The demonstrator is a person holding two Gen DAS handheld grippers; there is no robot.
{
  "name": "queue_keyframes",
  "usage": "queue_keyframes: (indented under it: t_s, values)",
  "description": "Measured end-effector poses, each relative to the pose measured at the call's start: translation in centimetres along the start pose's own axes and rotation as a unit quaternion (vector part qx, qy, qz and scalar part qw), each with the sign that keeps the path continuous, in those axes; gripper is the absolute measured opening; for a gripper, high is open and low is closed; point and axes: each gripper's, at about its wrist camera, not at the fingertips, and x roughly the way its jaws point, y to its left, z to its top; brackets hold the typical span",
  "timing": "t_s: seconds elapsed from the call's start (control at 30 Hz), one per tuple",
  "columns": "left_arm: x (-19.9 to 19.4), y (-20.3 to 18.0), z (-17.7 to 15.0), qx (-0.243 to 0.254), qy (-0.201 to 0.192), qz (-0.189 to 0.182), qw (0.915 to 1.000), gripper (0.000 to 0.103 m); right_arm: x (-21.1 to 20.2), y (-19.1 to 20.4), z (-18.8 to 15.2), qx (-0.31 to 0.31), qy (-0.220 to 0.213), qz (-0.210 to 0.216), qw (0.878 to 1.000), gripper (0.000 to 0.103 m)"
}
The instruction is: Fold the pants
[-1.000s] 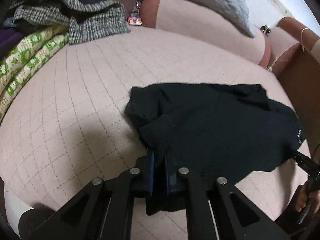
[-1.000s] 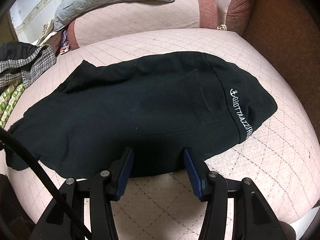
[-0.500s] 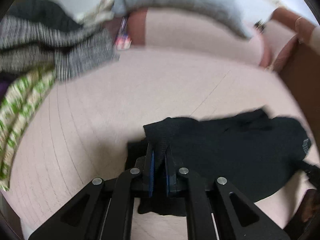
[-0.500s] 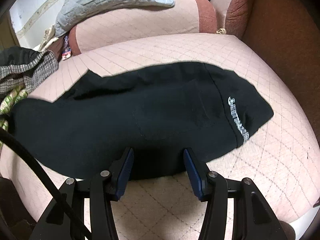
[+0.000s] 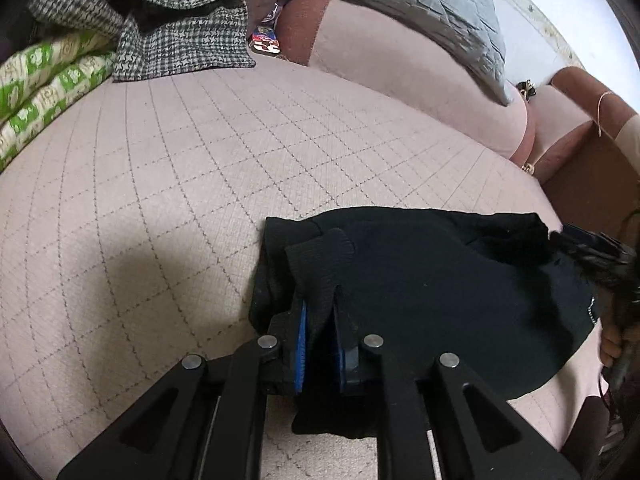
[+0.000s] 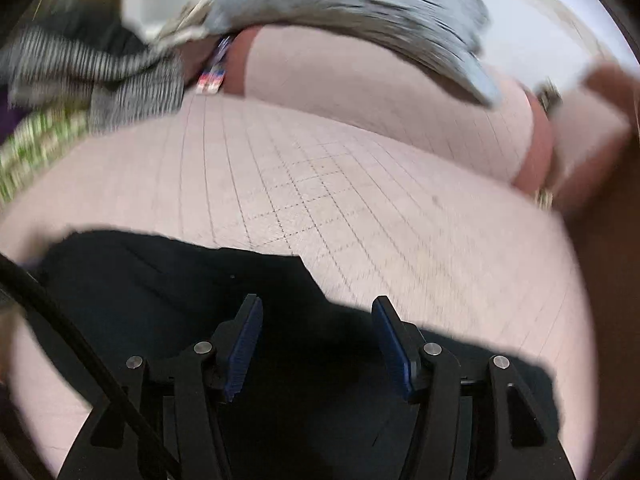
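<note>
While I pinch one end of the black pants (image 5: 440, 292) in my left gripper (image 5: 320, 344), its two blue pads are squeezed tight on a bunched bit of cloth, so that end cannot slip away. I hold it low, just above the pink quilted sofa seat (image 5: 168, 200), and I think that is so I can lay this end over the rest of the pants to make a fold.

The pants lie flat on the seat, close to me, already looking like a short, doubled-up shape.

My right gripper (image 6: 320, 344) is spread wide with nothing between its pads. It sits over the other part of the pants, and I think it is there to press or catch the cloth so it stays put. That view is smeared, so I cannot tell if it touches the cloth.

At the back are a grey quilted blanket (image 5: 400, 0), a checked garment (image 5: 180, 44) and a green patterned cloth (image 5: 44, 80), all well away from the pants, so I have room to fold.
</note>
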Motion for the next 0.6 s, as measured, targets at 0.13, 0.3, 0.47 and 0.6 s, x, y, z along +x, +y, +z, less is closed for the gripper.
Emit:
queue_keyframes:
  t_s: [0.13,0.3,0.47,0.6]
  values:
    - [0.0,-0.3,-0.1,0.007,-0.002,0.004,1.0,0.012,2.9,1.7,0.3,-0.085,0.026,-0.03,0.996,0.059]
    - [0.0,-0.1,0.3,-0.005,-0.005,-0.005,1.0,0.012,4.3,-0.3,1.8,-0.047,0.056,-0.019,0.997,0.01]
    - [0.8,-0.5,1.0,0.011,-0.007,0.006,0.9999,0.013,6.7,-2.4,4.9,0.0,0.064,-0.015,0.998,0.01]
    - [1.1,-0.3,0.9,0.012,-0.003,0.016,0.9998,0.019,10.5,-2.9,5.9,0.025,0.113,-0.008,0.993,0.017]
